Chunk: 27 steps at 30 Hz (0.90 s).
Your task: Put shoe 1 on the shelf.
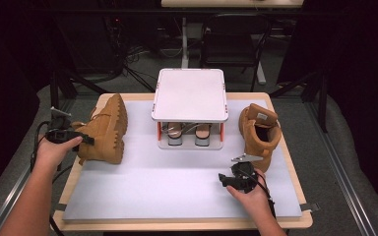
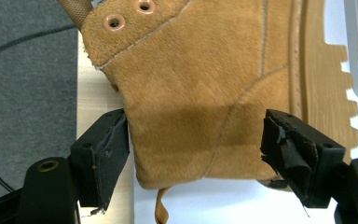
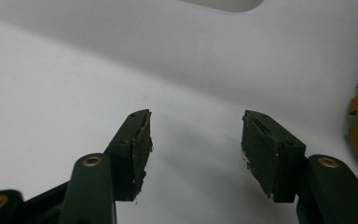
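Observation:
A tan suede boot [image 1: 106,129] lies on its side at the table's left, lugged sole facing the rack. My left gripper [image 1: 85,140] is at its near left end. In the left gripper view the left gripper [image 2: 196,154] is open with the boot's rear upper [image 2: 200,88] between the jaws. The left pad [image 2: 114,154] touches the suede edge and the right pad [image 2: 286,154] stands by the sole. A second tan boot [image 1: 259,129] stands upright at the right. My right gripper [image 1: 223,180] hovers open over the mat in front of it, nothing between its fingers [image 3: 193,149].
A white two-level shoe rack [image 1: 189,96] stands at the back middle, with a pair of heeled sandals [image 1: 188,133] on its lower shelf. A pale mat [image 1: 177,187] covers the wooden table. A dark chair [image 1: 231,44] stands behind the table.

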{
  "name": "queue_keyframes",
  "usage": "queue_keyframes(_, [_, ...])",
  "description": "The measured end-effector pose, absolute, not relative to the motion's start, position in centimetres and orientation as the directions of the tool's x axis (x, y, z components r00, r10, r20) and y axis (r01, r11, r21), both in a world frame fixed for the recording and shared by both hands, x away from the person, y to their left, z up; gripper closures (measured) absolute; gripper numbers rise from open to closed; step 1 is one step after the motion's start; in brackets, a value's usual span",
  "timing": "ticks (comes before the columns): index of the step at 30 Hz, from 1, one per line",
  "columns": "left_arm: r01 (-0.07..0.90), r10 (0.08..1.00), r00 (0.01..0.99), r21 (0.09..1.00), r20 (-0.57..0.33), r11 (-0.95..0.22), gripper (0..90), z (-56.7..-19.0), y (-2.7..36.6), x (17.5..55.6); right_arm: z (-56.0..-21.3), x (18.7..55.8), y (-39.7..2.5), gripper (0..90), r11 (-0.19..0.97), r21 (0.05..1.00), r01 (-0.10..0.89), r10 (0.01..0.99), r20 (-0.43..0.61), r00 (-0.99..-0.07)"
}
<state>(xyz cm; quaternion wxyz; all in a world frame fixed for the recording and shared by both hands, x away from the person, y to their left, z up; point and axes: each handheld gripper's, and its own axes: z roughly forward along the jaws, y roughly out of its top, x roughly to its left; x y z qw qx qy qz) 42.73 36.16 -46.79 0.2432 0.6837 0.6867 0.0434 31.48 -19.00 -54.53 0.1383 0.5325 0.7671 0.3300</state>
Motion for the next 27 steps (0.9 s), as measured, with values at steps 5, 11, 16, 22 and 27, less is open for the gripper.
queue_keyframes(5, [0.921, 0.958, 0.045, 0.383, -0.283, 0.069, 24.5, -47.2, 36.3, 43.4, -54.6, 31.5, -18.9, 41.9, 0.218, 0.652, 0.726, 0.907, 0.139, -0.397])
queue_keyframes(11, [0.921, 0.941, 0.030, 0.374, -0.338, 0.105, 24.8, -47.4, 36.7, 43.8, -54.7, 31.5, -18.8, 41.9, 0.229, 0.642, 0.732, 0.904, 0.138, -0.404])
queue_keyframes(16, [0.919, 0.952, 0.031, 0.383, -0.305, 0.093, 30.0, -46.8, 36.4, 43.6, -54.7, 31.5, -18.8, 41.9, 0.228, 0.642, 0.732, 0.904, 0.139, -0.404])
queue_keyframes(22, [0.912, 0.954, 0.051, 0.404, -0.295, 0.076, 42.6, -45.6, 36.0, 43.4, -54.8, 31.5, -18.5, 42.2, 0.236, 0.646, 0.726, 0.902, 0.133, -0.411])
queue_keyframes(27, [0.901, 0.952, 0.086, 0.431, -0.294, 0.051, 50.7, -44.1, 35.1, 43.1, -54.8, 31.4, -18.5, 42.3, 0.240, 0.641, 0.729, 0.901, 0.133, -0.413])
